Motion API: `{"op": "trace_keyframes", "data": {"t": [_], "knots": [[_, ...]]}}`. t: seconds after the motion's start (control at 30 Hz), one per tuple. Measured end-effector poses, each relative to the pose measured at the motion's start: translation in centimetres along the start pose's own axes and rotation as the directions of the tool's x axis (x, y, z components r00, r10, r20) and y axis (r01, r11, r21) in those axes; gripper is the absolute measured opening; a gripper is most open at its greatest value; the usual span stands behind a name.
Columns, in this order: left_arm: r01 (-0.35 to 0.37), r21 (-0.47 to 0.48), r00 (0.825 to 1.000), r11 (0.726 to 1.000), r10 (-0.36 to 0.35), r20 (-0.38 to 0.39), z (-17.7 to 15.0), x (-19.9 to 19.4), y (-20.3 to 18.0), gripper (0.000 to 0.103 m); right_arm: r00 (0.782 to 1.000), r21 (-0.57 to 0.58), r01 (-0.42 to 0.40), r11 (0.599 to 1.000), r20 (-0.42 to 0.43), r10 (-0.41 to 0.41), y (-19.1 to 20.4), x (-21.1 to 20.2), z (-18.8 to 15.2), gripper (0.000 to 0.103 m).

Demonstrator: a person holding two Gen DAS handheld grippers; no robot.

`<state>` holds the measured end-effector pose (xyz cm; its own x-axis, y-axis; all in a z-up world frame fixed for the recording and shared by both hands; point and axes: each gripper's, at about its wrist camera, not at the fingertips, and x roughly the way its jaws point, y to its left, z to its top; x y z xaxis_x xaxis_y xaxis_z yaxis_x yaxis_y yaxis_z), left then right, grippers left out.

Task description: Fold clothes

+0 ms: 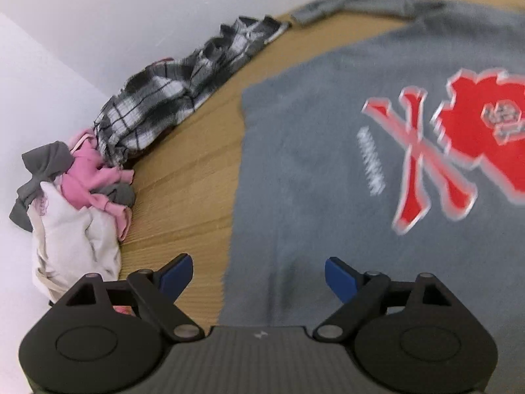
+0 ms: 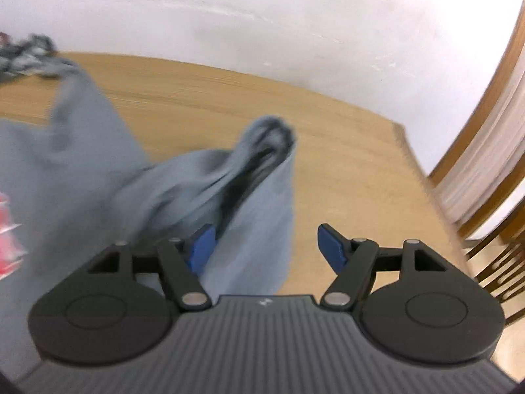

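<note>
On the wooden bench [image 1: 183, 177], a grey sweatshirt [image 1: 328, 151] lies spread flat, red print up.
Its long axis runs away from the left tongs [image 1: 259, 277]; one sleeve [image 2: 249, 170] bunches ahead of the right tongs [image 2: 266, 246]. Both tongs gape wide, gripping nothing.

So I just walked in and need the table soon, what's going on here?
A person with a gripper in each hand is folding laundry. A grey sweatshirt with a red print lies spread on the wooden table. The left gripper hangs open over its hem, holding nothing. The right gripper is open too, with a bunched sleeve lying just ahead of it. A pile of unfolded clothes waits along the wall.
</note>
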<state>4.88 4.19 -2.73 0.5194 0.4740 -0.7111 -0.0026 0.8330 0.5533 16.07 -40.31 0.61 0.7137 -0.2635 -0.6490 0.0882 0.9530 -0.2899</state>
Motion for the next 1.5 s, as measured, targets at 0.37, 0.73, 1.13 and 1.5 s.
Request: {"op": "trace_keyframes", "data": {"t": [0.37,0.73,1.13,1.5], "knots": [[0.136,0.063,0.989,0.989,-0.14,0.053,4.8,0.0,-6.8,0.09,0.831,0.303,0.554,0.776,-0.143,-0.537,-5.2,3.2,-3.0,0.019],[0.207,0.225,0.969,0.952,-0.231,0.087,4.6,2.1,-9.8,0.09,0.733,-0.088,0.555,0.827,-0.42,-0.536,-10.0,-1.4,-12.8,0.049],[0.183,0.218,0.969,0.959,-0.213,0.125,4.0,2.1,-10.3,0.092,0.936,0.34,0.339,0.877,-0.217,-0.278,-15.0,-14.9,-14.2,0.069],[0.134,0.192,0.979,0.972,-0.16,0.124,3.6,1.6,-10.6,0.092,0.943,0.439,0.311,0.843,-0.254,-0.215,-15.1,-5.2,-14.5,0.071]]}}
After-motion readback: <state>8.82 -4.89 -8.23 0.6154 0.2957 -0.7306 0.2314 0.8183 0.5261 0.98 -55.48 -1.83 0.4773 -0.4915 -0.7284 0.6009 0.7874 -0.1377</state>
